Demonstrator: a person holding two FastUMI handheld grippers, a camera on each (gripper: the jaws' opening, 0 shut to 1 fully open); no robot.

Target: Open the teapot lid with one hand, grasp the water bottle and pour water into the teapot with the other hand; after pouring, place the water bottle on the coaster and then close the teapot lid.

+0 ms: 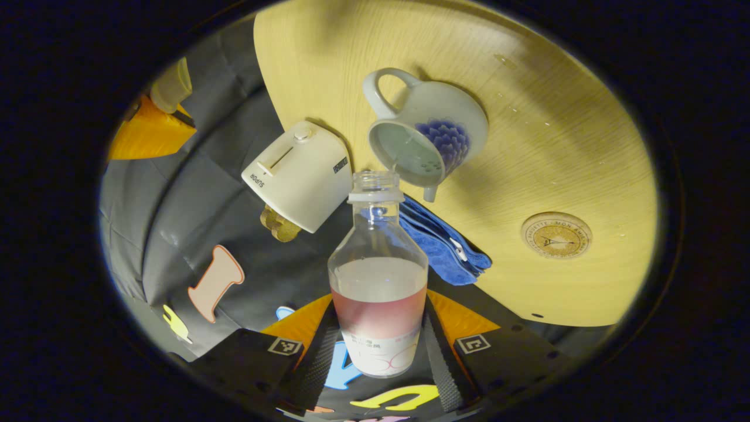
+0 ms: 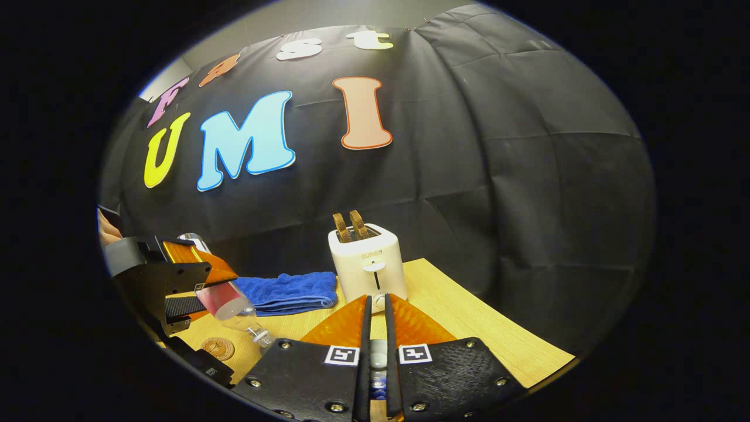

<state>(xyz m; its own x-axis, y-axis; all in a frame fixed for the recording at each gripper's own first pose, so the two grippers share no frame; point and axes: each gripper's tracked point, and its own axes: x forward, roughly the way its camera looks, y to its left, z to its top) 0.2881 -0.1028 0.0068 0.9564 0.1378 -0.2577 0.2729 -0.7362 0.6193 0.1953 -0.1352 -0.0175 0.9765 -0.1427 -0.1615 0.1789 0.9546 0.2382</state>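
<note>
Teapot (image 1: pixel 430 138): glazed white ceramic, rounded body, loop handle, blue flower motif, strainer holes inside; lid off, mouth open to take water. Water bottle (image 1: pixel 379 275): clear plastic, uncapped, partly full, tipped neck-first just over the teapot's mouth, apparently so its contents run in; left gripper (image 1: pixel 379 343) fingers pinch its labelled lower body. Right gripper (image 2: pixel 375 328): fingers nearly together on a small pale item, likely the teapot lid, held off the teapot. Coaster (image 1: pixel 556 235): round cork disc, beside the teapot on the wooden table (image 1: pixel 574 146), vacant for the bottle. Blue towel (image 1: pixel 436 240), folded and nubbly, and smooth cream toaster (image 1: pixel 299 176) lie near the teapot.
</note>
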